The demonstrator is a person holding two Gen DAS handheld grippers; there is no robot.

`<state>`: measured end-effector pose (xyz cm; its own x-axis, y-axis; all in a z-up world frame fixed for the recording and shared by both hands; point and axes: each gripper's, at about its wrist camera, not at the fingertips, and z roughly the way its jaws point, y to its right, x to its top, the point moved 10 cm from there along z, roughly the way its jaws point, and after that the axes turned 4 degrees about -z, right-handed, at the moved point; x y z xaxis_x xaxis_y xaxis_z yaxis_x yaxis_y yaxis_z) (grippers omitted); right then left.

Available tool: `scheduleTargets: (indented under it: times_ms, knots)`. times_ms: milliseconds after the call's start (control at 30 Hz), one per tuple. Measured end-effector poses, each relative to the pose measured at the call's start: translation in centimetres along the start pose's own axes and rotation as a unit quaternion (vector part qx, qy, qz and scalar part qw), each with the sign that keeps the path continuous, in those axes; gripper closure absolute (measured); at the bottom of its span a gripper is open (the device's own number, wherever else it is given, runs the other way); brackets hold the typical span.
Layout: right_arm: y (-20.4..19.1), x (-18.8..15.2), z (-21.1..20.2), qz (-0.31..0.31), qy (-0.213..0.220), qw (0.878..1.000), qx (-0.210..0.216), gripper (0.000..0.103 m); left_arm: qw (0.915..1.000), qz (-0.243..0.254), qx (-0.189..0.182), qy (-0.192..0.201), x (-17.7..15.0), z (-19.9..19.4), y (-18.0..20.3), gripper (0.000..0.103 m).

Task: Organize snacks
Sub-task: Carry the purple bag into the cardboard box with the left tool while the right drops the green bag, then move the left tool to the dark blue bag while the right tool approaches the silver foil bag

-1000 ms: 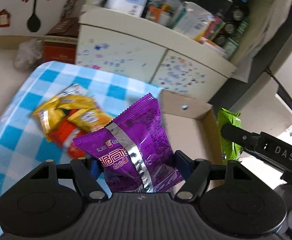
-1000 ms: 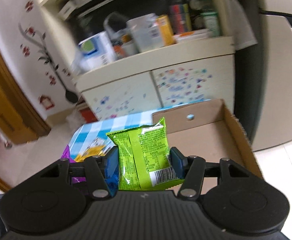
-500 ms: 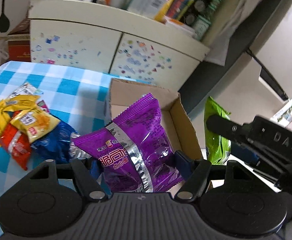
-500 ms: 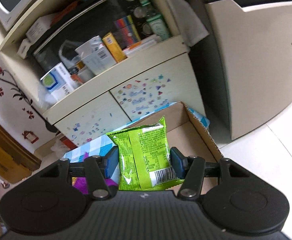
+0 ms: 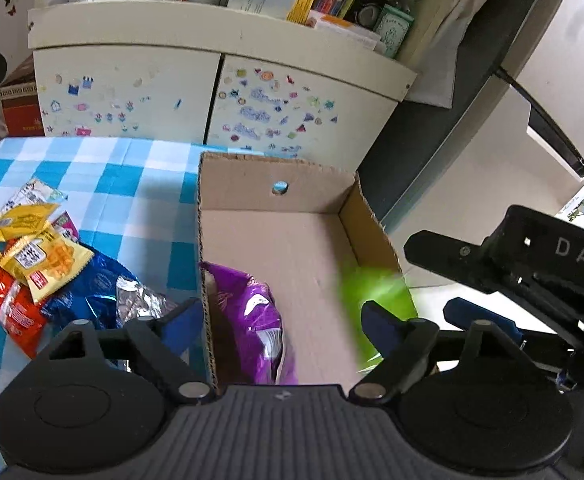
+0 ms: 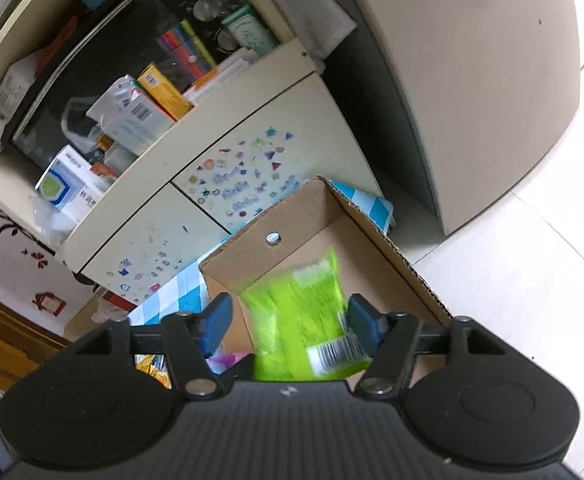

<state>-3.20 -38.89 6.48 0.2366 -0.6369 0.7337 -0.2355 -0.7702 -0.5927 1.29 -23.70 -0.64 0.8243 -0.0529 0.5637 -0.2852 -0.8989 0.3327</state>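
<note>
An open cardboard box (image 5: 292, 184) stands on the blue checked tablecloth (image 5: 112, 184). A purple snack packet (image 5: 248, 312) lies inside it against the left wall. My left gripper (image 5: 280, 314) hangs over it, jaws opening wide, touching nothing and straddling that wall. A green snack packet (image 6: 304, 312), blurred with motion, drops between the pads of my right gripper (image 6: 290, 314) above the box (image 6: 292, 220). Those jaws are opening, the left pad well clear. In the left wrist view the green packet (image 5: 372, 284) is a smear near the right wall, beside the right gripper (image 5: 532, 264).
Left of the box lies a pile of snacks: yellow packets (image 5: 32, 248), a red one (image 5: 12, 312), a blue one (image 5: 88, 292). Behind stands a stickered cream cabinet (image 5: 212, 100) with a crowded shelf. A fridge (image 6: 472, 80) and tiled floor lie to the right.
Both grippers have opened. The purple packet left the left jaws and now lies in the box. The green packet is slipping down out of the right jaws. Both views shifted over the box.
</note>
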Motion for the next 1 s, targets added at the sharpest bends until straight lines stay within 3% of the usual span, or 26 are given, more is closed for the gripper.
scheduleTargets:
  times_ms: [100,400,1000]
  knots:
    - [-0.1,0.2,-0.2,-0.002,0.009,1.000,0.000,0.027,1.0000,0.001,0.004,0.007,0.4,-0.5,-0.5,0.013]
    - [-1.7,0.3,-0.2,-0.026,0.018,0.999,0.021,0.026,0.9996,-0.009,0.018,0.022,1.2,-2.7,-3.9,0.013]
    - [-8.8,-3.0,1.9,-0.150,-0.002,0.986,0.080,0.026,0.9927,-0.055,0.095,0.052,4.4,-7.2,-16.5,0.013]
